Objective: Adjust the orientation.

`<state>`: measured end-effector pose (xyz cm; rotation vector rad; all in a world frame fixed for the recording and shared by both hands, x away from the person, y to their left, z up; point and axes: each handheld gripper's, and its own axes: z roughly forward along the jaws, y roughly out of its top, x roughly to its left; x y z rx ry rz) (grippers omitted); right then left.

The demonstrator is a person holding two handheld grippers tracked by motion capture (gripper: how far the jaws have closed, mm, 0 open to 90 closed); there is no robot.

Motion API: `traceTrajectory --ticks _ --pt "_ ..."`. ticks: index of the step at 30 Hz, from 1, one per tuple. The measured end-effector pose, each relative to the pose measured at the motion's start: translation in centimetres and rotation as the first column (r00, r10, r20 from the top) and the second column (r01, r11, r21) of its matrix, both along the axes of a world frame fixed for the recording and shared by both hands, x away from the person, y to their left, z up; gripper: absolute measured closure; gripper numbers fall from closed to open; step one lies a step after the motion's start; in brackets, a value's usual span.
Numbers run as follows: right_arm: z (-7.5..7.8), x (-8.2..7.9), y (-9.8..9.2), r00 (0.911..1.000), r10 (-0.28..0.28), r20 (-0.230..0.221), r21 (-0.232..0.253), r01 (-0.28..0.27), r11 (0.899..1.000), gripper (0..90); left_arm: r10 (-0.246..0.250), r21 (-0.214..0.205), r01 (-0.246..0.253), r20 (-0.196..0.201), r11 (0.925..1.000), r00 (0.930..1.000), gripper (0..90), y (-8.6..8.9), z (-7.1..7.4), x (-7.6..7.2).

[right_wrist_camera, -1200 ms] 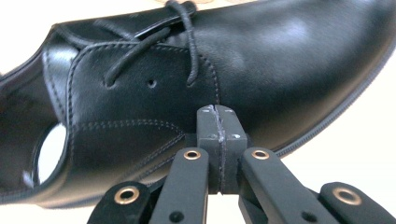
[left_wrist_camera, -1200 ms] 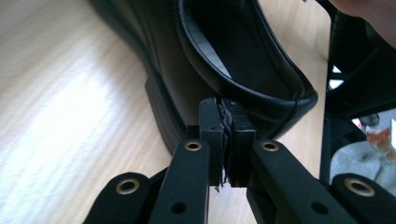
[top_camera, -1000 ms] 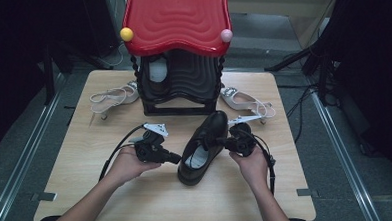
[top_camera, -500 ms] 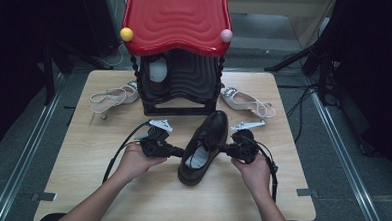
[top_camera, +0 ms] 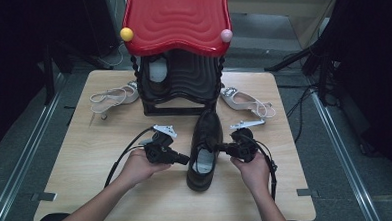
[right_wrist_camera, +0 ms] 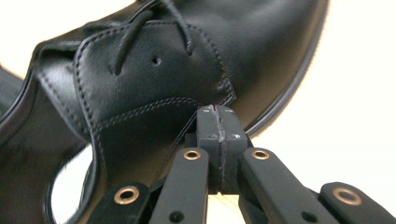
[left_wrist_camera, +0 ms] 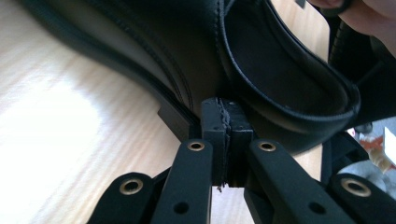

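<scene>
A black leather lace-up shoe lies on the wooden table, its toe toward the shoe rack. My left gripper is shut, its tip against the shoe's left side. In the left gripper view the closed pads press at the shoe near the sole edge, with nothing between them. My right gripper is shut too, its tip on the shoe's right side. In the right gripper view the joined pads touch the leather just below the laces.
A black shoe rack with a red wavy roof stands at the back, with another black shoe inside. A white sandal lies left of the rack and a second one lies to its right. Cables trail from both grippers.
The shoe has turned from a slant to nearly straight, toe toward the rack. My left gripper has come in against its side; the right hand has slid slightly toward me.
</scene>
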<state>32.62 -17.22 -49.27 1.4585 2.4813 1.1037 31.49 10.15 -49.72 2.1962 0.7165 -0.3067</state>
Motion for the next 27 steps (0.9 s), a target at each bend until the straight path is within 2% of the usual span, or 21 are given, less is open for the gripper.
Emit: traceTrajectory --ticks 11,18,19,21,24,27 --pt "0.0 0.6 -0.2 0.9998 -0.016 0.011 -0.010 0.016 1.000 90.0 0.003 -0.019 -0.003 -0.001 0.9998 1.0000 88.6 -1.3 -0.2 -0.5" --pt "0.1 0.9 -0.3 0.9998 -0.017 0.009 -0.012 0.017 1.000 90.0 0.012 -0.024 -0.012 -0.004 0.9997 0.9999 85.2 -0.9 -0.1 -0.2" --pt "0.1 0.9 -0.3 0.9998 -0.016 0.010 -0.008 0.016 1.000 90.0 0.016 -0.029 -0.016 -0.011 0.9995 0.9998 84.0 -0.7 0.0 -0.1" --pt "0.4 0.8 -0.5 0.9997 -0.021 0.009 0.008 0.021 1.000 90.0 0.032 -0.020 -0.032 0.007 0.9993 0.9995 81.9 -0.2 0.3 0.0" --pt "0.8 0.6 -0.8 0.9997 -0.018 0.014 0.025 0.018 1.000 87.2 0.045 -0.039 -0.045 -0.006 0.9982 0.9990 76.5 0.6 0.6 0.3" --pt "1.2 0.2 -0.9 0.9998 -0.013 0.018 0.036 0.012 0.999 82.5 0.056 -0.016 -0.056 0.016 0.9983 0.9983 68.7 1.1 1.1 0.5"
